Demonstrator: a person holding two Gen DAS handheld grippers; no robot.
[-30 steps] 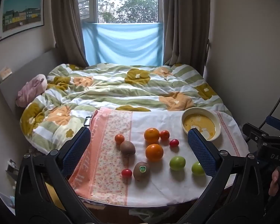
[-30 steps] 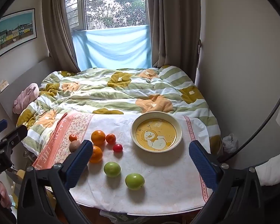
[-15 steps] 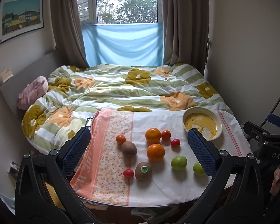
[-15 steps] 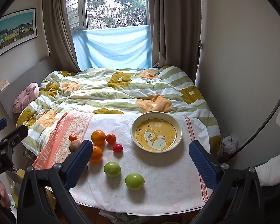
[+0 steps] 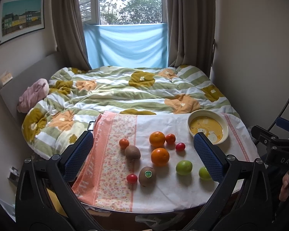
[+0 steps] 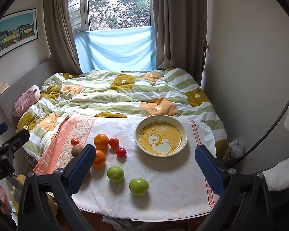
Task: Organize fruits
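Nothing is sorted yet, by my judgement: the cream-rimmed yellow bowl with a duck drawing (image 6: 161, 136) sits empty at the far right of the cloth-covered worktop (image 6: 163, 192). All fruit lies loose to its left: two round oranges (image 5: 160, 156), green round fruits (image 6: 115, 174), small red tomatoes (image 6: 121, 151), and the brown oval stickered kiwi (image 5: 147, 175), its long axis pointing roughly away from the camera. Left gripper (image 5: 144, 154) and right gripper (image 6: 144, 163) hover with fingers spread wide, empty.

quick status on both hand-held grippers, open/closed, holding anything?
Left hand-held gripper: open, holding nothing, above the fruit.
Right hand-held gripper: open, holding nothing.
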